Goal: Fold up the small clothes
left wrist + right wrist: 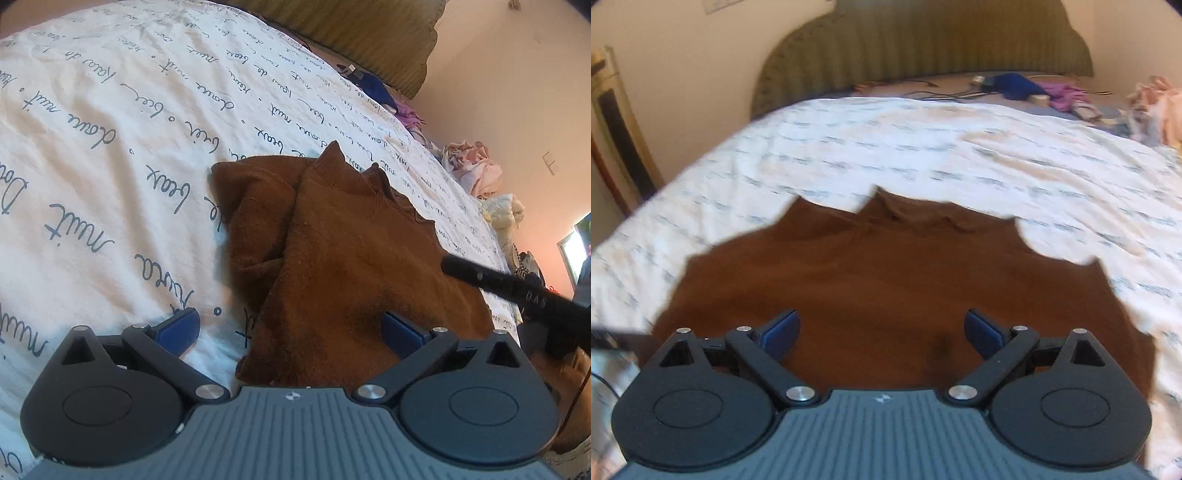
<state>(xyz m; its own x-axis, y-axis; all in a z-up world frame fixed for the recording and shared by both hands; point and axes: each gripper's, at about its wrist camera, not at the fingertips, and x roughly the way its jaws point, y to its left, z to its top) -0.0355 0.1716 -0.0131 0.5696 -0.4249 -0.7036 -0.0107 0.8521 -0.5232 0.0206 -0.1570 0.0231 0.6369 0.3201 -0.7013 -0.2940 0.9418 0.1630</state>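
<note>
Bedroom setup, working on a bed with a white duvet printed in dark cursive script. Nearest to me, my left gripper has its jaws spread wide, nothing between the blue pads; one pad sits over bare duvet, the other over cloth. My right gripper is likewise wide open and empty, hovering over the middle of the garment; that view is motion-blurred, so fine detail is unreliable. It also shows in the left view as a black bar coming in from the right. Task item is the brown knit garment, lying on the duvet directly in front of both grippers, partly folded: one flap is doubled over on its left side, leaving a thick layered ridge. My read: soft, limp, light, somewhat fuzzy knit, so grippy rather than slippery, not fragile, but it will sag and drag on the duvet and won't hold a crease unless pressed. Best hold is at an edge or corner where layers stack, pinching all layers together; the pointed corners at the far edge look like clean pinch points. Avoid the flat middle, since a pinch there would probably catch duvet too. Further off, loose pastel clothes lie along the bed's far side, then an olive ribbed headboard.
</note>
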